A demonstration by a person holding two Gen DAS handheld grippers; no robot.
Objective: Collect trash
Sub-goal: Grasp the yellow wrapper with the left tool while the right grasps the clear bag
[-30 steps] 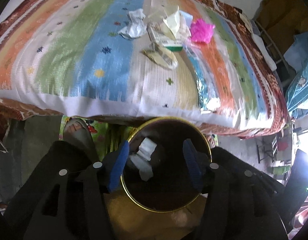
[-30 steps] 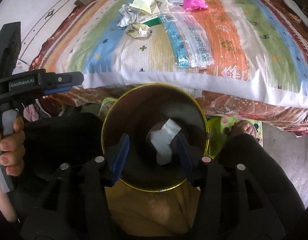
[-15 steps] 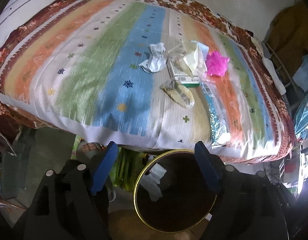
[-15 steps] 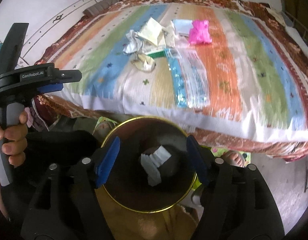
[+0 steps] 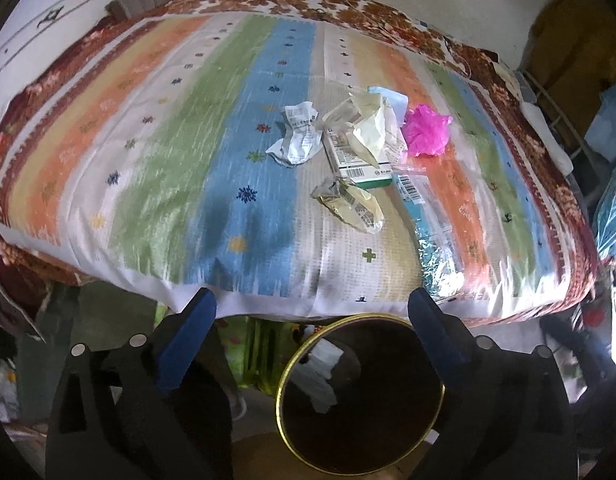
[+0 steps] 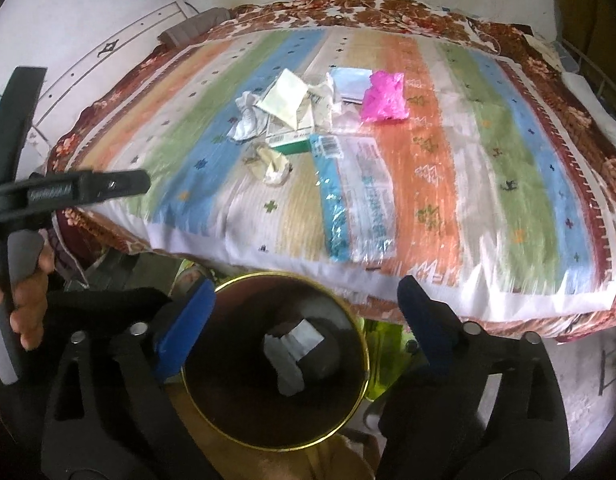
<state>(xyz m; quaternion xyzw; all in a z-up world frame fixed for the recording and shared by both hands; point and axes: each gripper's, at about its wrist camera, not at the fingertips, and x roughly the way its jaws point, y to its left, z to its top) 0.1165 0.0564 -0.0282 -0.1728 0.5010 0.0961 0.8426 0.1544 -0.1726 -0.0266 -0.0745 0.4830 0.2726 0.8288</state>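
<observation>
Both grippers hang wide apart and empty above a dark round bin with a gold rim, which stands on the floor against the near edge of a bed. Seen from its own camera, the left gripper has its blue-padded fingers spread to either side of the bin, touching nothing. The right gripper is spread the same way over the bin's rim, also touching nothing. A piece of white paper lies at the bottom of the bin.

Beyond the bin, a striped bedcover carries the trash, clustered near its middle, well away from both grippers: a crumpled white receipt, a green and white carton under pale wrappers, a scrunched yellowish wrapper, a bright pink plastic wad, and a long clear and blue plastic sleeve reaching toward the bed's near edge.

Judging by this layout, the step in hand is one between pickups. The next move calls for reaching forward over the bed, likely to the near sleeve or yellowish wrapper, and closing on thin, crinkly material that may slip.
</observation>
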